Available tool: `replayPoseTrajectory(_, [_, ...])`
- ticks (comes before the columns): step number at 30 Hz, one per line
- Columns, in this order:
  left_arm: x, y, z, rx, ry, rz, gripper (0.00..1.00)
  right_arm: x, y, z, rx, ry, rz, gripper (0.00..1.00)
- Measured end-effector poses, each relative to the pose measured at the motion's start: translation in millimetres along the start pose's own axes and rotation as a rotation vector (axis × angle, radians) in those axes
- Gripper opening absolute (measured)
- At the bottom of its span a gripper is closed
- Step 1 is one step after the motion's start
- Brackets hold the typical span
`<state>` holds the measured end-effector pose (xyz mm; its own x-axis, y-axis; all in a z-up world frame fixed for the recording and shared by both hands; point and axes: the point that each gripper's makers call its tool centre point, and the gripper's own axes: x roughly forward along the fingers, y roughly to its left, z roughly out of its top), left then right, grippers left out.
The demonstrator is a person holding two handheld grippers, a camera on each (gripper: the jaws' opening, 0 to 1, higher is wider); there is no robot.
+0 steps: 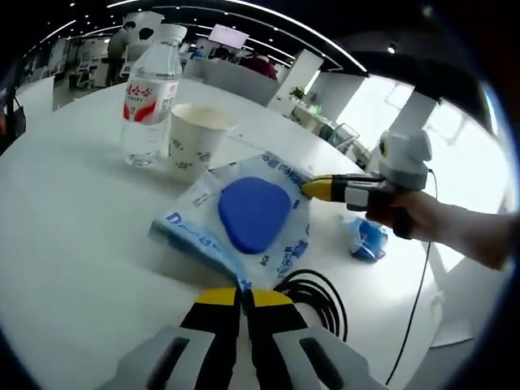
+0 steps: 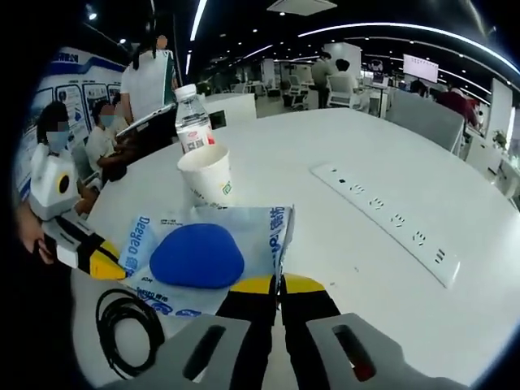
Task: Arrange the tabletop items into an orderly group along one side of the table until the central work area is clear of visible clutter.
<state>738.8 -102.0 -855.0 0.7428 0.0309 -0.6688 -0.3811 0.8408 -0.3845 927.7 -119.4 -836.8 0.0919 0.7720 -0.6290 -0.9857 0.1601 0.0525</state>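
Left tool [image 1: 241,294] clenched on the near edge of the wipes pack [image 1: 236,223], yellow tips pinched together on the wrapper. Right tool [image 2: 278,284] also clenched, tips on the other edge of the same wipes pack [image 2: 207,256]; in the left gripper view it comes in from the right with its yellow tip on the pack's far edge [image 1: 318,188], a hand [image 1: 406,213] gripping it. In the right gripper view the left tool [image 2: 101,264] enters from the left, tip touching the pack's corner. Pack lies flat on the white bench [image 1: 65,236], blue oval lid [image 1: 253,213] facing up. Paper cup [image 1: 193,140] upright just behind the pack, water bottle [image 1: 151,96] upright right beside the cup, red label, clear. Coiled black cable [image 1: 321,301] on the bench next to the pack's near corner, partly under it. Crumpled blue item [image 1: 367,240] near the bench edge past the pack, cannot tell what it is. White power strip [image 2: 386,221] lies flat on the bench, well apart from the pack. People sit and stand in the background, office room
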Motion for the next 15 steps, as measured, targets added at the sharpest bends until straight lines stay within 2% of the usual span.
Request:
replayPoseTrajectory(4, [-4.7,-4.2,6.9,0.044,-0.008,-0.012,0.00,-11.2,-2.3,-2.5,0.012,-0.010,-0.024,0.00])
replayPoseTrajectory(11, [-1.4,-8.0,7.7,0.099,0.003,-0.052,0.00,-35.0,-5.0,-7.6,0.067,-0.022,-0.079,0.00])
replayPoseTrajectory(15, [-0.2,-9.0,10.2,0.169,0.008,-0.068,0.00,-46.7,-6.1,-15.2,0.077,-0.024,-0.104,0.00])
